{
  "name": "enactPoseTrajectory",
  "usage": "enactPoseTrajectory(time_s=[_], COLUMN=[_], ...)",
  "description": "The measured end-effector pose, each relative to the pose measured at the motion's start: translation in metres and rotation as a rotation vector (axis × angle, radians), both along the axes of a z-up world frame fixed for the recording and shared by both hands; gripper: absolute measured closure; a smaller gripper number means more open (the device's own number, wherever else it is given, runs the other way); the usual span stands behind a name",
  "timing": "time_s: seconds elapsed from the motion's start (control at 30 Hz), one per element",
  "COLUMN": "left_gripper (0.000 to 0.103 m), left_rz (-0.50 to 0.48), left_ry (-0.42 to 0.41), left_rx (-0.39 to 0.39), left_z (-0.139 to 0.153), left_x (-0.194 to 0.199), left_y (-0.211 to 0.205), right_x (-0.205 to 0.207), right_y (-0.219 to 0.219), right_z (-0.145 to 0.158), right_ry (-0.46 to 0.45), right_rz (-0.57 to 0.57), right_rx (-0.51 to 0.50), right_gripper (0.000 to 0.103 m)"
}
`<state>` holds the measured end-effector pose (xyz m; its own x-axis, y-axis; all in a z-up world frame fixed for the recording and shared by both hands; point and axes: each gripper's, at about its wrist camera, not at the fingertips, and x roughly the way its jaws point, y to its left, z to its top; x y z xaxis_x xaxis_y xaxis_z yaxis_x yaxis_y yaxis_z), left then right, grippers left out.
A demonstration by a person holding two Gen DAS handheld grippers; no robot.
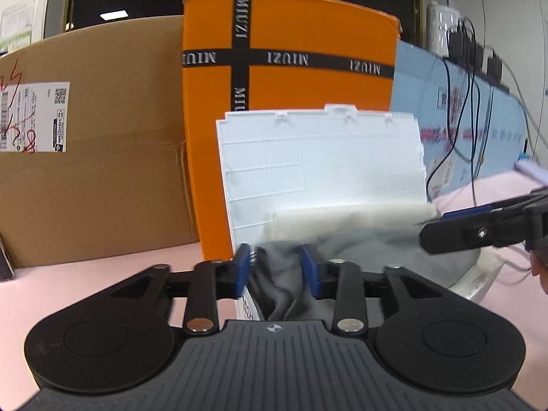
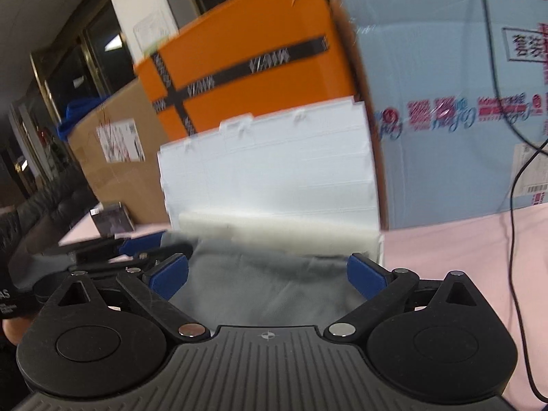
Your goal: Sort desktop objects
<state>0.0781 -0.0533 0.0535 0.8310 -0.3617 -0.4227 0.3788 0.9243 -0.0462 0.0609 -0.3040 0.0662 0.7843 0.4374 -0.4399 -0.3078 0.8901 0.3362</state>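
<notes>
Left wrist view: left claw (image 1: 277, 270) pinches grey cloth (image 1: 359, 243) inside the white box (image 1: 322, 157); right claw (image 2: 267, 274) spreads wide above it.

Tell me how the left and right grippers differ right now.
The left gripper has its fingers close together, pinching grey cloth; the right gripper is spread wide and holds nothing. Both have blue fingers and sit over the white bin.

The left tongs (image 1: 277, 270) are closed on grey cloth (image 1: 274, 284) (blue pads pinching a fold), while the right tongs (image 2: 267, 274) hover spread wide just above it.
</notes>
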Motion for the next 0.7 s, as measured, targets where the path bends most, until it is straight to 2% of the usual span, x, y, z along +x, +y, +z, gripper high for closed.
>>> enactPoseTrajectory(time_s=[0.07,0.13,0.17,0.27,0.33,0.4,0.53,0.7], left_gripper=[0.045,0.03,0.019,0.018,0.011,0.0,0.0,0.0], left_rz=[0.012,0.029,0.041,0.069,0.082,0.096,0.132,0.174], left_ry=[-0.015,-0.029,-0.035,-0.043,-0.045,-0.058,-0.101,-0.093], left_rx=[-0.023,-0.047,-0.06,-0.09,-0.11,-0.125,-0.143,-0.206], left_z=[0.003,0.005,0.006,0.008,0.008,0.008,0.009,0.007], left_x=[-0.002,-0.003,-0.004,-0.004,-0.002,-0.002,-0.003,0.002], left_y=[0.003,0.006,0.008,0.013,0.016,0.018,0.023,0.033], right_x=[-0.006,-0.01,-0.011,-0.011,-0.009,-0.007,-0.002,0.006], right_y=[-0.008,-0.014,-0.017,-0.022,-0.023,-0.023,-0.026,-0.035], right_z=[0.005,0.008,0.009,0.009,0.008,0.006,0.0,-0.004], right_ry=[-0.046,-0.096,-0.116,-0.152,-0.171,-0.187,-0.205,-0.2], right_rz=[-0.021,-0.05,-0.066,-0.1,-0.11,-0.125,-0.157,-0.183], right_rx=[0.027,0.042,0.044,0.047,0.046,0.038,0.023,0.058], right_gripper=[0.003,0.003,0.003,0.003,0.003,0.0,0.0,0.0])
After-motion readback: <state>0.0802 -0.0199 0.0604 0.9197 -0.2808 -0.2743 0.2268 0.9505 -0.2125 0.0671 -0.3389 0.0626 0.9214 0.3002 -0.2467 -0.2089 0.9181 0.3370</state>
